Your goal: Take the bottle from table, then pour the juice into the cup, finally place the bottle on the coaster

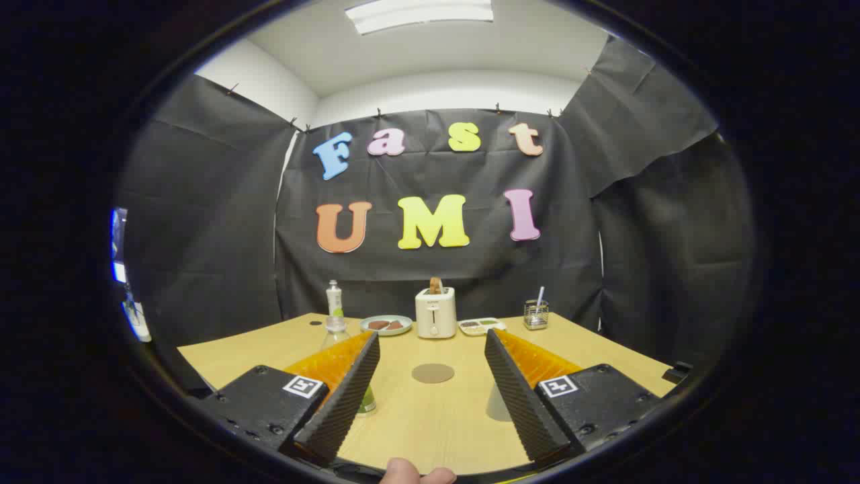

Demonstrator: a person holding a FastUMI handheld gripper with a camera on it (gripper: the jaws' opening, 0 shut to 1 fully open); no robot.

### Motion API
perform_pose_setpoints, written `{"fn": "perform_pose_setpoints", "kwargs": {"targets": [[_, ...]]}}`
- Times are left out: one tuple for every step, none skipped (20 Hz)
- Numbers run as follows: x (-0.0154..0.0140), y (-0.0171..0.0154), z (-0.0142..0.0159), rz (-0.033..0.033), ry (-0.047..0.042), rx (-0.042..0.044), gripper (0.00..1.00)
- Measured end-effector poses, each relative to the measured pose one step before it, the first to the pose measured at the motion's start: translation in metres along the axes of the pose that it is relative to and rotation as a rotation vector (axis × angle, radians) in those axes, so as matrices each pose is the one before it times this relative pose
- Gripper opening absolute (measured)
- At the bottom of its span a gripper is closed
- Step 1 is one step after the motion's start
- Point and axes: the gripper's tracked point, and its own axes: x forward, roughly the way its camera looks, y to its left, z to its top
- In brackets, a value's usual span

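My gripper [432, 336] is open, its fingers spread wide above the wooden table [416, 423]. The juice bottle stands behind the left finger: its clear neck [335, 328] rises above the finger and its green base [367, 403] pokes out beside it. A pale translucent cup [498, 403] stands mostly hidden behind the right finger. The round brown coaster [433, 373] lies flat on the table between the fingers, a little ahead of the bottle and the cup. Nothing is between the fingers.
Along the table's far edge stand a white-and-green bottle [334, 298], a plate with food [385, 325], a white toaster [435, 312] with toast in it, a small tray [480, 326] and a wire holder [535, 314]. A person's thumb [416, 474] shows below the fingers.
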Motion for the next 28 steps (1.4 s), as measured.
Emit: {"fn": "perform_pose_setpoints", "kwargs": {"targets": [[-0.00002, -0.00049, -0.00015, -0.00266, 0.00118, 0.00126, 1.00], [0.00051, -0.00028, -0.00192, -0.00155, 0.00204, -0.00025, 1.00], [0.00085, -0.00008, -0.00060, -0.00405, 0.00287, -0.00079, 1.00], [-0.00004, -0.00186, -0.00152, -0.00541, 0.00291, 0.00069, 1.00], [0.00020, -0.00086, -0.00040, -0.00463, 0.00405, 0.00299, 1.00], [-0.00092, 0.00061, -0.00065, 0.00067, -0.00076, 0.00133, 1.00], [0.00062, 0.00025, 0.00103, -0.00049, -0.00396, 0.00133, 1.00], [-0.00008, -0.00081, 0.00079, -0.00165, -0.00310, -0.00075, 1.00], [-0.00024, -0.00081, 0.00027, -0.00217, -0.00042, -0.00345, 1.00], [0.00114, -0.00070, -0.00124, -0.00299, 0.00230, -0.00209, 1.00], [0.00086, -0.00169, -0.00082, -0.00359, 0.00352, 0.00119, 1.00], [0.00016, -0.00005, -0.00062, -0.00162, 0.00086, 0.00276, 1.00], [-0.00069, 0.00031, 0.00072, 0.00003, 0.00146, 0.00248, 1.00], [-0.00040, -0.00007, -0.00056, -0.00230, 0.00005, 0.00025, 1.00], [-0.00093, -0.00079, 0.00004, -0.00218, 0.00022, -0.00081, 1.00], [0.00019, -0.00096, -0.00087, -0.00245, 0.00137, -0.00031, 1.00], [-0.00050, 0.00131, 0.00127, 0.00054, -0.00313, 0.00013, 1.00], [0.00007, 0.00073, 0.00058, 0.00111, -0.00230, 0.00011, 1.00], [-0.00102, 0.00160, 0.00176, 0.00011, -0.00289, -0.00205, 1.00], [0.00011, 0.00117, -0.00066, -0.00017, -0.00064, -0.00389, 1.00], [-0.00011, 0.00061, 0.00020, -0.00463, 0.00363, -0.00381, 1.00], [-0.00063, 0.00050, -0.00181, 0.00034, 0.00237, -0.00207, 1.00], [-0.00064, 0.00242, 0.00105, 0.00452, -0.00134, 0.00058, 1.00], [-0.00066, 0.00176, 0.00036, 0.00215, -0.00070, 0.00133, 1.00], [0.00055, 0.00049, 0.00014, 0.00092, 0.00007, -0.00004, 1.00], [0.00004, 0.00005, -0.00122, -0.00018, 0.00145, -0.00031, 1.00], [-0.00082, 0.00151, -0.00030, 0.00016, 0.00109, -0.00029, 1.00], [0.00035, 0.00109, -0.00107, -0.00093, 0.00076, 0.00054, 1.00]]}}
